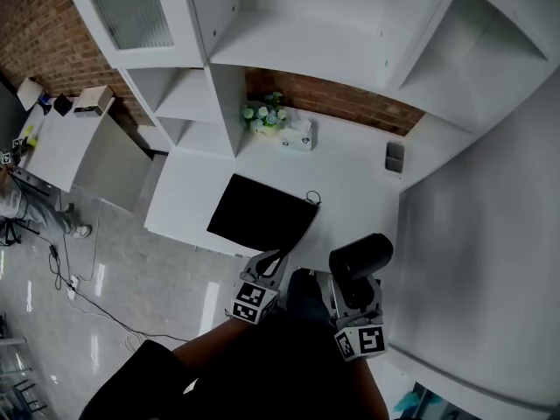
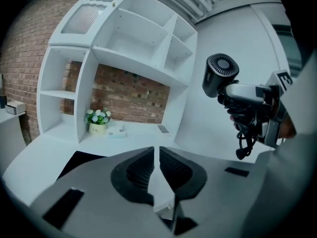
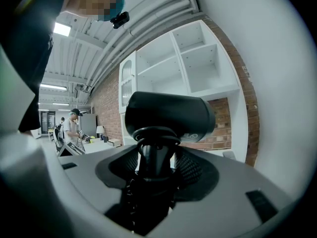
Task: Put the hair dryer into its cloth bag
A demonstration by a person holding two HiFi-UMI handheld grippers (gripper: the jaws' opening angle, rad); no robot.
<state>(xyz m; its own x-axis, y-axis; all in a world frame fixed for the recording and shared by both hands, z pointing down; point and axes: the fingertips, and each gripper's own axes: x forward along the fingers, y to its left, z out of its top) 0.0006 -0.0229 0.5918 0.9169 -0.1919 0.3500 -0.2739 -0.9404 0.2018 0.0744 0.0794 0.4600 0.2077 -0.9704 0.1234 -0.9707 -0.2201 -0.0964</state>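
At the near edge of the head view, the right gripper (image 1: pixel 348 278), clamped on the handle of the black hair dryer (image 1: pixel 362 252). Holds it up in the air over the near right part of the white table (image 1: pixel 350 178), with the barrel lying across the top of the handle. Seen from the right gripper view, both pads pressed on the handle, and a black cord (image 3: pixel 143 202) bundled just under them.

Just to the left, the left gripper (image 1: pixel 274 259), jaws brought together with only a thin slit between the pads and nothing in it. Points at the near corner of the black cloth bag (image 1: pixel 258 213); whether it touches the cloth, not possible to tell.

A little farther, the bag itself, flat on the table, with a small string loop at its far right corner. Lies left of the hair dryer and apart from it; the hair dryer outside the bag.

Behind the bag, near the back of the table, a small pot of flowers (image 1: pixel 265 115) with a white box (image 1: pixel 299 136) just beside it, and a small grey thing (image 1: pixel 395 157) well to the right.

Farthest, white shelves (image 1: pixel 289 24) against a brick wall (image 1: pixel 350 101).
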